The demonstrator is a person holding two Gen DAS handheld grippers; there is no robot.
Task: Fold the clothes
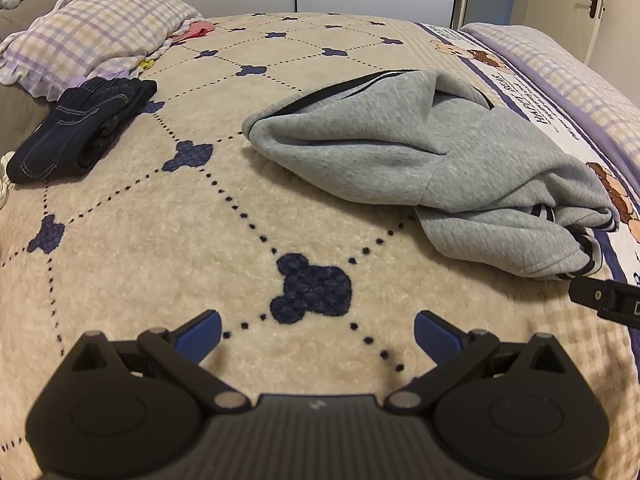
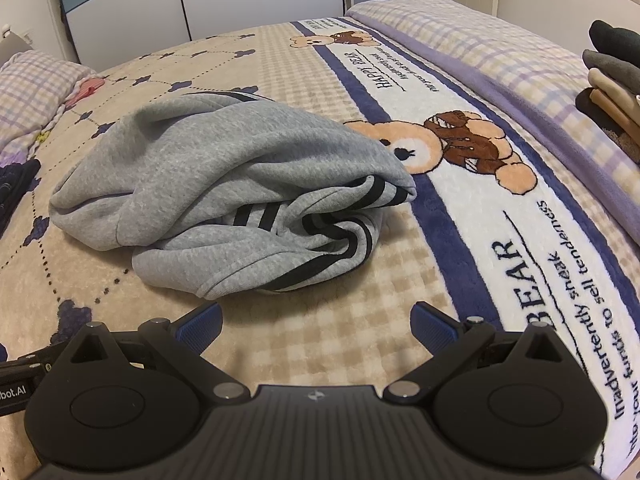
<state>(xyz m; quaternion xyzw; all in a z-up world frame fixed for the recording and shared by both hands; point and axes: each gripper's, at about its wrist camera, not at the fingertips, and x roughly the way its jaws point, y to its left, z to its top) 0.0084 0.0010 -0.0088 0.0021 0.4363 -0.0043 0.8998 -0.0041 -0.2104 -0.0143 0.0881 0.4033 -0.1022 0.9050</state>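
I'm holding both grippers low over the bear-print blanket. L gripper is sitting w/ jaws wide apart, nothing in them; R gripper same. Grey striped sweatshirt is lying crumpled mid-bed, just ahead of R gripper. Folded dark jeans are resting beside the plaid pillow.

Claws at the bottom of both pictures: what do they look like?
Each claw, left and right, is matte black plastic: two rounded housings, hinged link arms with silver pins, a ribbed grey centre plate with a small logo. The fingertips carry textured blue pads. No hands or sleeves show.
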